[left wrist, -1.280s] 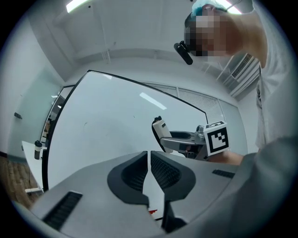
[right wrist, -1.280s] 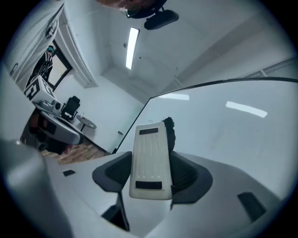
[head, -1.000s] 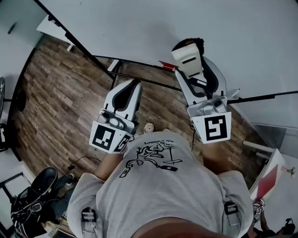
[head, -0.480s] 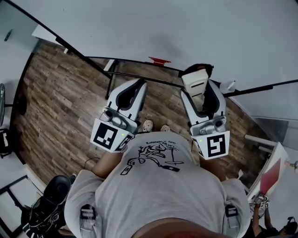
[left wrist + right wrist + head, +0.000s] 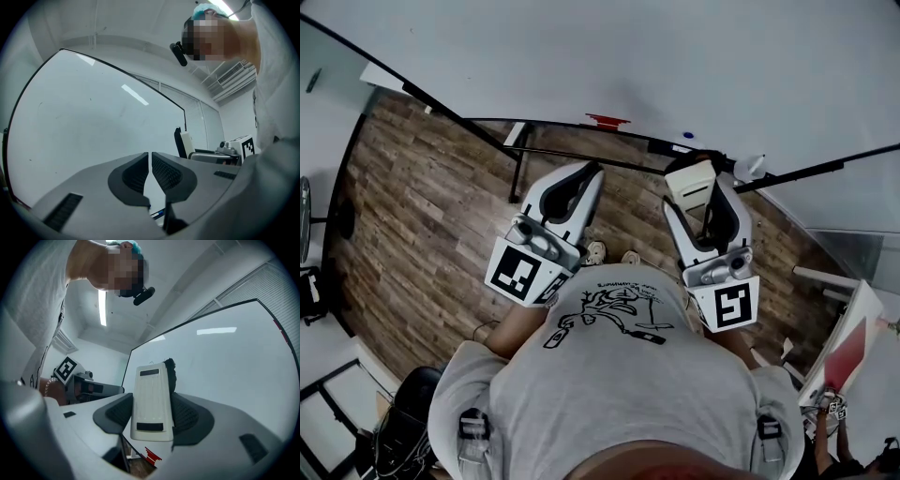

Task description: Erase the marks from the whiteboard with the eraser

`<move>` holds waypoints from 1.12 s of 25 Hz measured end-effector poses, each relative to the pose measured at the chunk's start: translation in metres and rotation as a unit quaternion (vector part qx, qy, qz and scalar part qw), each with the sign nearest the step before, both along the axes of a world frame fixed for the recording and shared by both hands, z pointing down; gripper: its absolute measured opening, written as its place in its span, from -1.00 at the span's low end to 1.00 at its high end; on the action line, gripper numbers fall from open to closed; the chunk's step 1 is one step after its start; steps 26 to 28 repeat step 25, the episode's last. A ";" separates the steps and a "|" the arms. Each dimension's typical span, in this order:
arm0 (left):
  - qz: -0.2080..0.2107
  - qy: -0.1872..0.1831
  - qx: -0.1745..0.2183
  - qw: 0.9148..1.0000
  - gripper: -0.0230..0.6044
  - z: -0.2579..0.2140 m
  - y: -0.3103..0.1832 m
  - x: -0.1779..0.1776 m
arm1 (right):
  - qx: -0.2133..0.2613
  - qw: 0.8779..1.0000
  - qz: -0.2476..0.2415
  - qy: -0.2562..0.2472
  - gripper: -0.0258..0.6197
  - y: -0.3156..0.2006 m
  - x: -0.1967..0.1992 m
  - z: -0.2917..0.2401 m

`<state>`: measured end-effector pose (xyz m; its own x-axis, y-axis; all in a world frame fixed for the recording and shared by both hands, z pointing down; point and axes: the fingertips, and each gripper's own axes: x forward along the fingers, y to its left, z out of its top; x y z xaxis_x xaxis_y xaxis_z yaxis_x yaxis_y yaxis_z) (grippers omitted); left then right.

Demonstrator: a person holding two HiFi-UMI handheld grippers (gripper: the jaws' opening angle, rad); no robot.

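The eraser is clamped by the right gripper before the whiteboard. At its nine o'clock, the left gripper is closed, empty.

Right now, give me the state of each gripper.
Left gripper: jaws closed, empty.
Right gripper: jaws closed on the eraser.

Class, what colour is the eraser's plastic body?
The eraser is cream-white with black felt, clearest in the right gripper view.
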<state>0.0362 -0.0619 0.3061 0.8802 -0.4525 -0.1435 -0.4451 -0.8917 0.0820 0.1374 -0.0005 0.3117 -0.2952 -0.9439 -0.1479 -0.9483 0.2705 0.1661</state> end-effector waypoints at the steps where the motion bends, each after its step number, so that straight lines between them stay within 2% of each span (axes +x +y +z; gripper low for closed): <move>1: 0.002 0.000 0.001 1.000 -0.81 0.000 0.001 0.002 | 0.002 1.000 0.001 -0.002 -0.10 0.001 0.001 -0.002; 8: 0.012 0.001 0.007 1.000 -0.81 -0.007 0.002 0.009 | 0.009 1.000 0.002 0.007 -0.11 0.004 0.007 -0.004; 28: 0.005 0.005 0.012 1.000 -0.81 -0.012 -0.005 -0.002 | 0.013 1.000 0.003 0.004 -0.11 -0.002 0.005 -0.010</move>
